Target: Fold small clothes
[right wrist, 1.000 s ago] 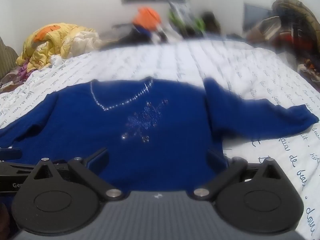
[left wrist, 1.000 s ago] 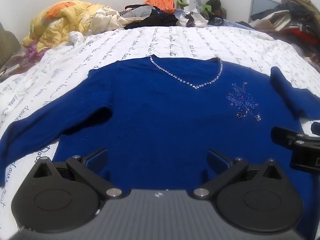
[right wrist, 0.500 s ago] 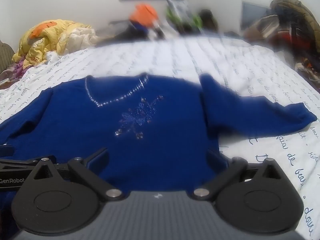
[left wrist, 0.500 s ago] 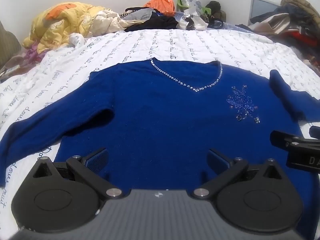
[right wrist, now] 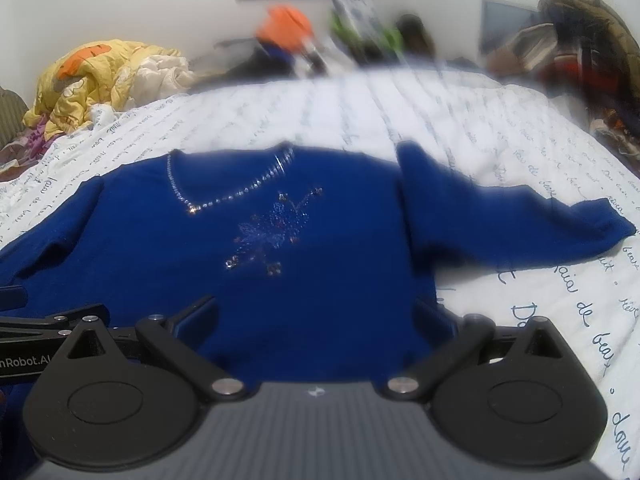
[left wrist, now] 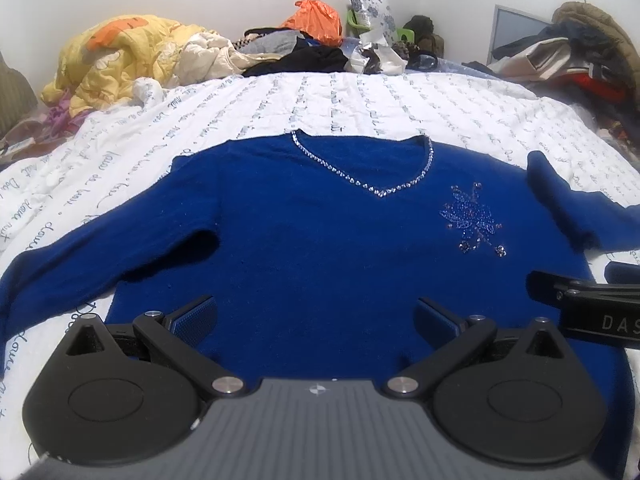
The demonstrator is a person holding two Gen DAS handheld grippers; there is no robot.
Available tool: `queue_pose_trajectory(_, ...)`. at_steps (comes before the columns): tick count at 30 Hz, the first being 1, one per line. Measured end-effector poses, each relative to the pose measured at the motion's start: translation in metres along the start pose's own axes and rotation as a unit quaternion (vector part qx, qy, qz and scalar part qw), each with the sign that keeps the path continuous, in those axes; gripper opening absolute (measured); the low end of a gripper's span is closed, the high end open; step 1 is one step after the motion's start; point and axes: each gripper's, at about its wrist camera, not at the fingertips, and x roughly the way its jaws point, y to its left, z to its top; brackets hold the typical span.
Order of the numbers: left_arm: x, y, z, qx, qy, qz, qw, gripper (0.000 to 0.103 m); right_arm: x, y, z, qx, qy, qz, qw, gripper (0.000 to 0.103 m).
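A dark blue V-neck sweater [left wrist: 320, 240] with a beaded neckline and a sequin flower on the chest lies flat, face up, on the white bedsheet [left wrist: 360, 100]. Its sleeves spread out to both sides. It also shows in the right wrist view [right wrist: 280, 264]. My left gripper [left wrist: 316, 318] is open and empty, over the sweater's lower hem. My right gripper [right wrist: 316, 316] is open and empty, over the hem further right; its right sleeve [right wrist: 520, 224] lies beyond. Each gripper's side shows at the edge of the other's view.
A yellow and orange quilt [left wrist: 120, 60] is heaped at the bed's far left. Dark clothes and an orange bag [left wrist: 316, 20] lie at the far edge. A pile of coats [left wrist: 580, 56] stands at the right.
Both grippers have tilted up and drawn back slightly, so the sweater sits lower in each view and more wall shows. The sweater has not moved. Both grippers stay open.
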Motion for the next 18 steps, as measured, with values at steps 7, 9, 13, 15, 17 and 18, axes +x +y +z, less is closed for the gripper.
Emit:
queue_pose_trajectory(7, 0.0018, 0.0016, -0.0006, -0.001, 0.000, 0.002, 1.0000, 0.103, -0.0007, -0.0006, 0.0007, -0.001, -0.003, -0.002, 1.000, 0.103)
queue_pose_trajectory(9, 0.0023, 0.0026, -0.0009, -0.003, 0.000, 0.001, 1.0000, 0.103, -0.0010, -0.0006, 0.0005, 0.001, -0.002, -0.001, 1.000, 0.103)
queue_pose_trajectory(13, 0.0030, 0.0020, -0.0010, -0.003, -0.002, 0.001, 1.0000, 0.103, 0.0004, -0.0032, 0.0008, 0.010, 0.001, 0.004, 1.000, 0.103)
queue_pose_trajectory(15, 0.0028, 0.0005, -0.0011, 0.000, -0.004, 0.002, 1.0000, 0.103, 0.0009, -0.0043, 0.0010, 0.012, 0.003, 0.006, 1.000, 0.103)
queue_pose_trajectory(17, 0.0029, -0.0009, -0.0010, 0.002, -0.005, 0.002, 1.0000, 0.103, 0.0013, -0.0045, 0.0011, 0.013, 0.003, 0.005, 1.000, 0.103)
queue_pose_trajectory(18, 0.0022, 0.0009, -0.0011, 0.003, -0.005, 0.001, 1.0000, 0.103, 0.0015, -0.0050, 0.0007, 0.012, 0.004, 0.004, 1.000, 0.103)
